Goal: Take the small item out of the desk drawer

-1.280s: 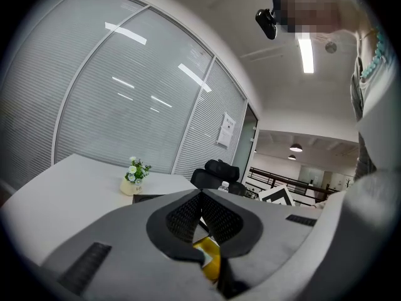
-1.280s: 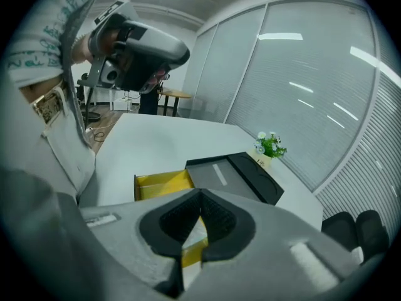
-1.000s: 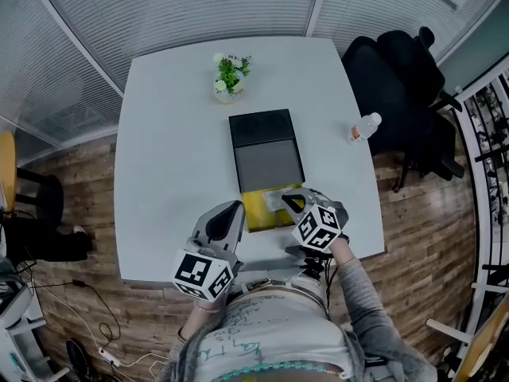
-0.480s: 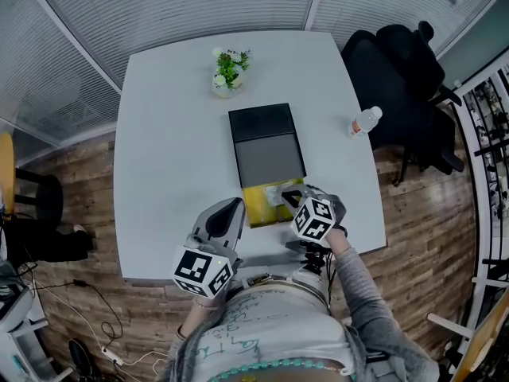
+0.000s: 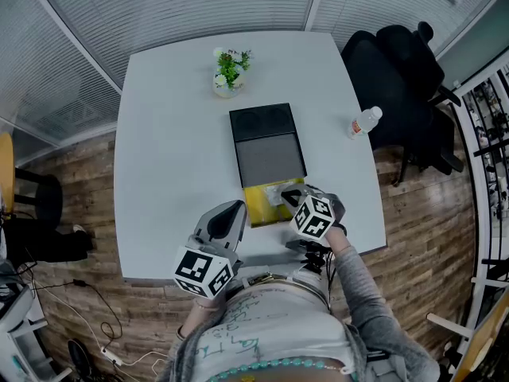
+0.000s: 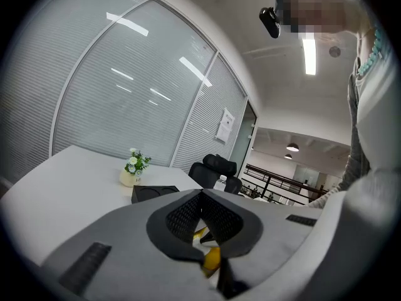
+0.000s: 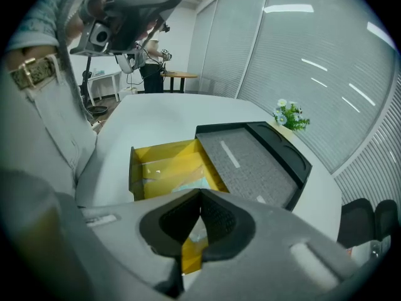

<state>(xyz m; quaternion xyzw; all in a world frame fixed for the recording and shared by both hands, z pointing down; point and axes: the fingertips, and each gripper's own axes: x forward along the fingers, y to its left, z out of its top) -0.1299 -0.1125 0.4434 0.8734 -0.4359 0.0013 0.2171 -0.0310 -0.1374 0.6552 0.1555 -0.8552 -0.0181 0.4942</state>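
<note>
White table (image 5: 159, 134), yellow drawer (image 5: 256, 211) open; pale packet (image 7: 183, 184) inside sits just under R claw (image 7: 200, 193), shut; L claw (image 6: 202, 193) shut, farther.

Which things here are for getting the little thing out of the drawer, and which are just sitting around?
For the job: the open yellow drawer, the small wrapped item inside it, the black desk box, the right tool.

Just lying about: the flower pot, the water bottle, the black chair.
</note>
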